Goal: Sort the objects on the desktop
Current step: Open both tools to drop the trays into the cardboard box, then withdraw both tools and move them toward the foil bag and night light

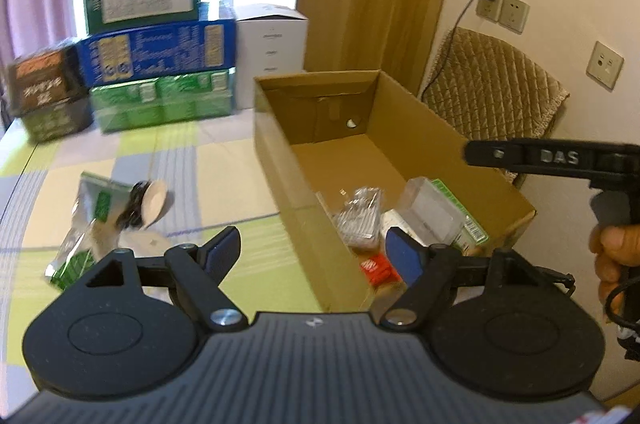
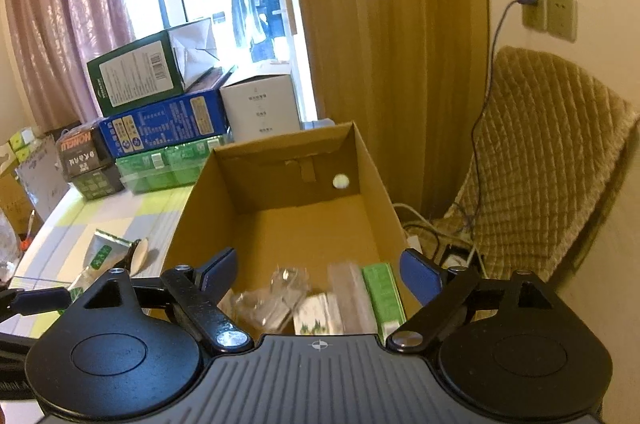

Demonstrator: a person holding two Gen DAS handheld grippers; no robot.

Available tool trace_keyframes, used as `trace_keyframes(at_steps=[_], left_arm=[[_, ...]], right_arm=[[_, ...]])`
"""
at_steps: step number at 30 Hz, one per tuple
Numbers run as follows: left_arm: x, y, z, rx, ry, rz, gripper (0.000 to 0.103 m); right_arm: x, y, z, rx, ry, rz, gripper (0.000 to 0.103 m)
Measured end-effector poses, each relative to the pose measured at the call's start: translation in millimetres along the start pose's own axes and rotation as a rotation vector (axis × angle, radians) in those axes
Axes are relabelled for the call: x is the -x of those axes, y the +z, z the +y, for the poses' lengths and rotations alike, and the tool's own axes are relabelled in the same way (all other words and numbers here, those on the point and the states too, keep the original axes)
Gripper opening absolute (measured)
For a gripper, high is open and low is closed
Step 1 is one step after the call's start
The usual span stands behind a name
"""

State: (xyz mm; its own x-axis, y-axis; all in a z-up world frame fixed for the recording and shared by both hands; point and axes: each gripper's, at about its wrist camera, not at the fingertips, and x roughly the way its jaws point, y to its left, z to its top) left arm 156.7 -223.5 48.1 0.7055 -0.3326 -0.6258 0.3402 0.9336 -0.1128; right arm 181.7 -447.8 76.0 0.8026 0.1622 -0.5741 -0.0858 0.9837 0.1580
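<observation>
Checked tablecloth (image 1: 168,160) with foil packet (image 1: 86,220) beside cardboard box (image 1: 280,160), grippers empty.

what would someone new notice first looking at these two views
The open cardboard box in the middle, with small packets heaped at its near end. Left of it, on the checked tablecloth, a silver-green pouch and a wooden spoon lie outside. Both the left gripper and right gripper are open and empty.

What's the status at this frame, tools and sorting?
Left tool open, empty. Right tool open, empty, over cardboard box. Several packets in box; green sachet and wooden spoon on table beside it. Nothing blocking.
</observation>
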Motion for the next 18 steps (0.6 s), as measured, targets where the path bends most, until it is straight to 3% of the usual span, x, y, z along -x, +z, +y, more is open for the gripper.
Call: trace_keyframes(at_steps=[7,18], left_arm=[[35,-20,22,0.059,0.029,-0.01,0.078],[89,-58,56,0.129,0.095,-0.012,0.088]], right_arm=[[26,-22,10,-0.033,0.008,0.077,0.101],[48,-66,58,-0.018,0.051,0.166,0.101]])
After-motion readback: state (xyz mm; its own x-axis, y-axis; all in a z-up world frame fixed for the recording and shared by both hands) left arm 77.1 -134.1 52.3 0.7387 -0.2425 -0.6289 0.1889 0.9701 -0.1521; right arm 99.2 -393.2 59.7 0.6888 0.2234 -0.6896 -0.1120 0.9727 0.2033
